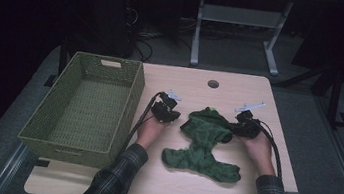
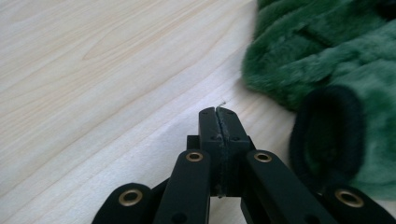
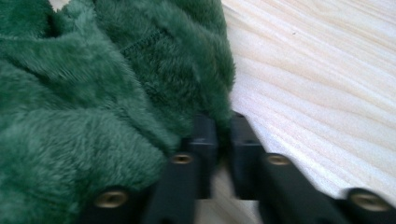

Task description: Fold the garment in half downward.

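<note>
Right gripper (image 3: 219,123) pinches the green fleece garment's (image 1: 204,141) edge at mid-table (image 1: 242,86), likely to lift it; left gripper (image 2: 218,114), jaws closed and empty, waits beside it near the wicker basket (image 1: 83,105).

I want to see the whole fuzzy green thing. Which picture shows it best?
The high view: the whole green fleece garment lies spread on the table. The left gripper view shows one edge and a dark cuff; the right gripper view, close-up fur.

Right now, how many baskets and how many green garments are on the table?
1 basket, at the table's left edge, beside the left hand. 1 green garment, crumpled between the two hands, its right edge at the right claw.
</note>
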A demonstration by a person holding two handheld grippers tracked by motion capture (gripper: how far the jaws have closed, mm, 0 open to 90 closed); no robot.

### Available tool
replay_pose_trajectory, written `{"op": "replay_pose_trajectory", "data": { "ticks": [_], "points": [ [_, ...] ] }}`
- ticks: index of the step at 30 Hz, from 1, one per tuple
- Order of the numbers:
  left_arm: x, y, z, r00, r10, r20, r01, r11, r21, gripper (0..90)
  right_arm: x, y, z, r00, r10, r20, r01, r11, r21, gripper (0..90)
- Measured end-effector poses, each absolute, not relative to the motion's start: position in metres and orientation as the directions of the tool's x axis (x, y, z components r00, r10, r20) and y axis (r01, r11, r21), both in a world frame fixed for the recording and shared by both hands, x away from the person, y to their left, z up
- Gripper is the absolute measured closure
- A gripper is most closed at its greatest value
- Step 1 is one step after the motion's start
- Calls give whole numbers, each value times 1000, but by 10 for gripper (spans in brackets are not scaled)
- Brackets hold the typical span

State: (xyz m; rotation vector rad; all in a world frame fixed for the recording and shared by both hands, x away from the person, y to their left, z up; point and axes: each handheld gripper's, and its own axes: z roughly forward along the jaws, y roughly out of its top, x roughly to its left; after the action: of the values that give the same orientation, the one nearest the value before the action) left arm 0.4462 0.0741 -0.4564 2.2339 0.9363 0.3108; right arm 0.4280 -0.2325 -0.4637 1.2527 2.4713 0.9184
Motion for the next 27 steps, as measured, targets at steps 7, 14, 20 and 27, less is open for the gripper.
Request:
{"op": "replay_pose_trajectory", "data": {
  "ticks": [7,14,20,27],
  "points": [
    [439,73,-444,740,669,-70,523,-507,685,691,418,-230,-439,-613,785,83,617,411,672,589],
    [420,73,-422,781,614,-113,510,-521,684,485,404,-230,-416,-625,775,94,600,399,693,555],
    [399,73,-411,803,588,-93,476,-540,694,372,390,-226,-407,-644,759,92,580,407,706,547],
    [369,80,-405,827,558,-73,446,-570,690,253,371,-214,-402,-674,729,117,561,403,723,547]
  ]
}}
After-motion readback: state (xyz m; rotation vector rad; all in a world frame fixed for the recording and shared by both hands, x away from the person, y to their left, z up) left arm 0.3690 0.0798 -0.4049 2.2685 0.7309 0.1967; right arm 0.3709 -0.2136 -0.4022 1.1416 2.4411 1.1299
